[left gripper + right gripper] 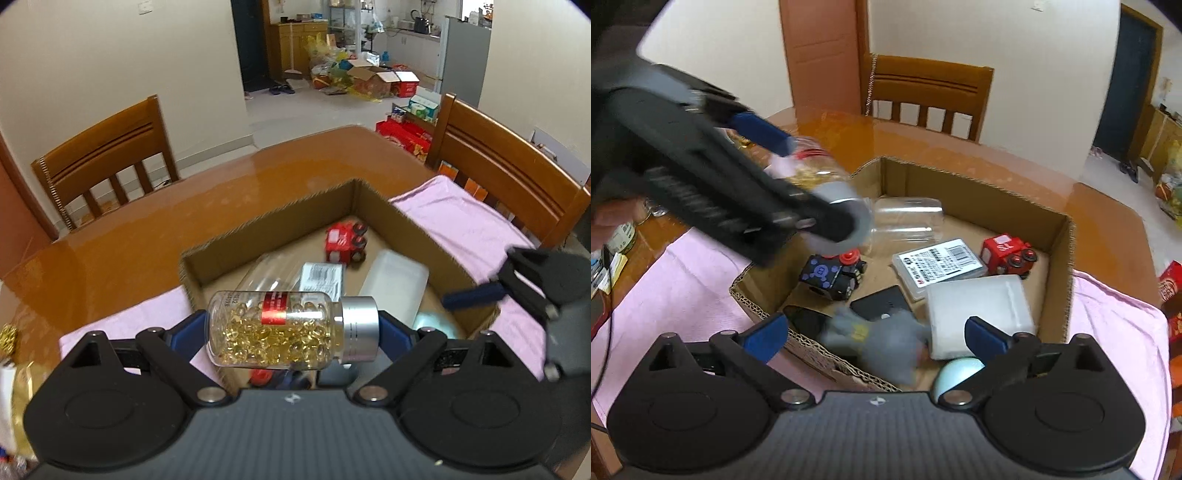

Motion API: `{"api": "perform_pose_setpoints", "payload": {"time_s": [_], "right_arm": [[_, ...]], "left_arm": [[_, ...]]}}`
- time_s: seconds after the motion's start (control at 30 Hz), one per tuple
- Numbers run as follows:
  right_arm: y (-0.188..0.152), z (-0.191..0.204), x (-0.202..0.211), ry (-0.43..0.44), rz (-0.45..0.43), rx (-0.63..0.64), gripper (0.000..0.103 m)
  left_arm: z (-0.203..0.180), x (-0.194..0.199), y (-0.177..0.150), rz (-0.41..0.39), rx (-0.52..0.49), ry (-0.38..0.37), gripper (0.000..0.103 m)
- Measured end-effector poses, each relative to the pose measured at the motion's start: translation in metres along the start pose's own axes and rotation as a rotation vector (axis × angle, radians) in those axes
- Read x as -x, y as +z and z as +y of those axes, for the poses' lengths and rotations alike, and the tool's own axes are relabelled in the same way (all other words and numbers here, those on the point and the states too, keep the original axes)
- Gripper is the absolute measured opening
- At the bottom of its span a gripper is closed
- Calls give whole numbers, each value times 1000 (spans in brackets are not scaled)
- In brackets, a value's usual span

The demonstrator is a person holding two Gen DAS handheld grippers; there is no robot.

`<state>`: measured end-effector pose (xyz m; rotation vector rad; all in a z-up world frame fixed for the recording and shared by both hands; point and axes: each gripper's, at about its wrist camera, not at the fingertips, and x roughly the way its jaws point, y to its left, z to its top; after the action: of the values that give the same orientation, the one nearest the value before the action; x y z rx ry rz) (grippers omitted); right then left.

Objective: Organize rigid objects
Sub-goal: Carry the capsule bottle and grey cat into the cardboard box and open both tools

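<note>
Left tongs [291,328] clamp a clear bottle [273,328] of yellow capsules sideways over a cardboard box [417,225]; right tongs [875,332] stand wide apart, gripping nothing.

The bottle's silver cap [360,328] points right, its blue-padded grip pressing base and cap, above the box's near edge. The box sits on a pink cloth [476,225] spread over a glossy wooden table [147,218]. Inside lie a red toy car [1006,254], a black-and-blue toy car [833,275], a barcoded clear case [938,266], a white plastic container [979,314], an empty clear jar [905,218] on its side, a black phone [881,304] and a blurred grey figure [886,343]. Right tongs hover at the box's near edge, beside a pale round object [955,371].
</note>
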<state>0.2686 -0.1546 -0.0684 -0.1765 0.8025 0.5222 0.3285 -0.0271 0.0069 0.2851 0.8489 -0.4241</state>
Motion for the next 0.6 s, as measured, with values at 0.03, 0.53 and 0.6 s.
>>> {"api": "perform_pose_setpoints", "payload": {"time_s": [0.03,0.53,0.6], "right_arm": [[0,-1,3,1,-3,-6,103],[-14,-19,32,-69,-27,-67,103],[-16,-21,33,-70,-25,-73,103]], "left_arm": [[-3,-6,5,0,2,-4,93],[-30,-76,33,37,79,10,95],[-30,-72,34,13,79,19,97]]}}
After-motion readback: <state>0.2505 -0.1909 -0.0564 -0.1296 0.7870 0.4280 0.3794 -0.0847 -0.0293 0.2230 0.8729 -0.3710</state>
